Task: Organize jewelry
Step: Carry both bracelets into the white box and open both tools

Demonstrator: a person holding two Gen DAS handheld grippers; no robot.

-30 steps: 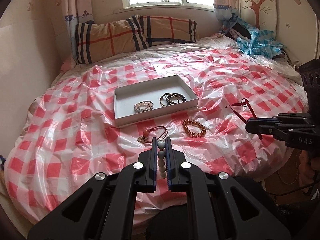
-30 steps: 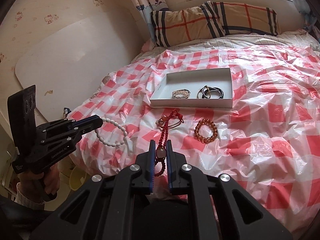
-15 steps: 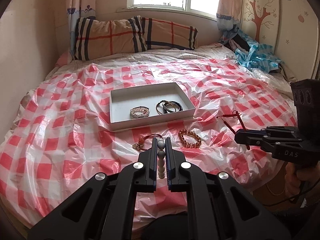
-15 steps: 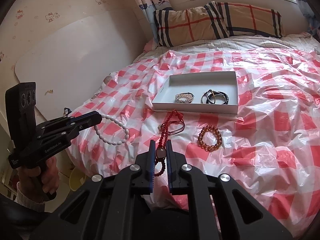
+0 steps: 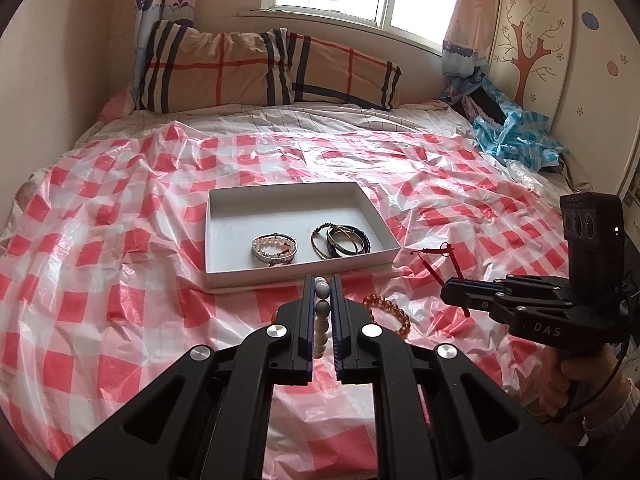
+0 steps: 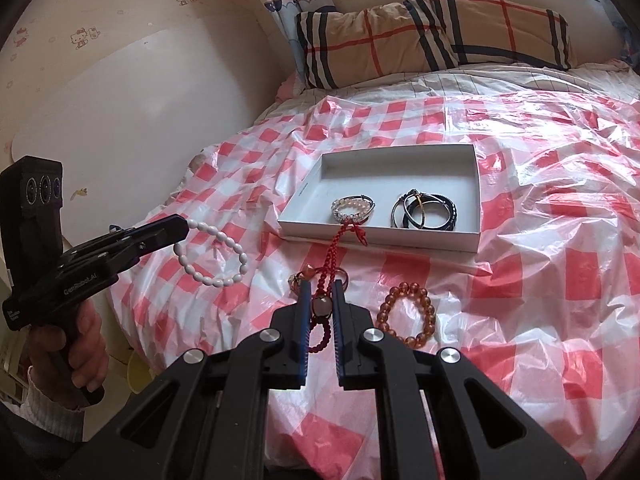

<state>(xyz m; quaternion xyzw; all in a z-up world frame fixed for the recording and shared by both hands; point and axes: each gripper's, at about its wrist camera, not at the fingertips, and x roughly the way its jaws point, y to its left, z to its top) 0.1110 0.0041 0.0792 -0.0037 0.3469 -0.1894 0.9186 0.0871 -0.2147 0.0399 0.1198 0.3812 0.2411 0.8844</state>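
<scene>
My left gripper [image 5: 322,285] is shut on a white bead bracelet [image 5: 322,312], held above the bed's near edge; in the right wrist view the bracelet [image 6: 214,254] hangs from it as a loop. My right gripper [image 6: 320,292] is shut on a red bead bracelet [image 6: 322,320] with a red cord tassel [image 6: 344,232]; the left wrist view shows it [image 5: 448,294] to the right. A white tray [image 5: 224,280] holds a pearl bracelet [image 5: 275,250] and dark bangles [image 5: 340,240]. An amber bead bracelet [image 6: 408,314] and a small ring piece [image 6: 298,278] lie in front of the tray.
The bed is covered by a crinkled red-and-white checked plastic sheet [image 5: 120,280]. Plaid pillows [image 5: 260,72] lie at the head under the window. A blue checked plastic heap [image 5: 516,136] sits at the far right. A white board [image 6: 120,120] leans on the left wall.
Both grippers have moved forward toward the tray with their bracelets still gripped. The tray and loose jewelry now look nearer in both views.
</scene>
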